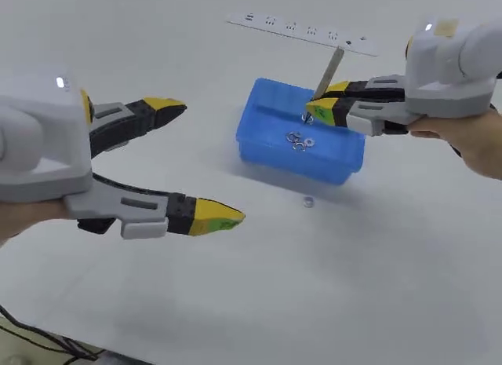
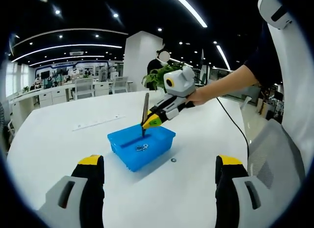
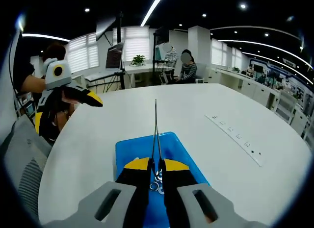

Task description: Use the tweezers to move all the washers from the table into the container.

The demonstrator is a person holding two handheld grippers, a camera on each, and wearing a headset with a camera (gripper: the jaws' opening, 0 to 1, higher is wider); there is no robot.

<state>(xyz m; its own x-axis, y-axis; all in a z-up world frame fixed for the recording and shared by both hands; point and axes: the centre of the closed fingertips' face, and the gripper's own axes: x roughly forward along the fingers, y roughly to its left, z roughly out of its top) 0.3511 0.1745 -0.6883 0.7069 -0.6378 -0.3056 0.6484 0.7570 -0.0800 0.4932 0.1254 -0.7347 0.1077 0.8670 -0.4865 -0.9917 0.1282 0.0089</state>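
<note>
container (image 1: 298, 162): set on the table (image 1: 353, 286), right of centre in the head view.
washers (image 1: 298, 140): gathered in the container, near its middle.
loose washer (image 1: 308, 201): left on the table, just below the container's near wall.
power strip (image 1: 302, 29): laid on the table behind the container, at the top of the frame.
tweezers (image 1: 331, 71): clamped between the right gripper's jaws, tips pointed down into the container, above the washers.
right gripper (image 1: 323, 100): held over the container, reaching in from the right edge.
left gripper (image 1: 204, 162): held at the left of the frame, apart from the container, jaws spread wide.
</note>
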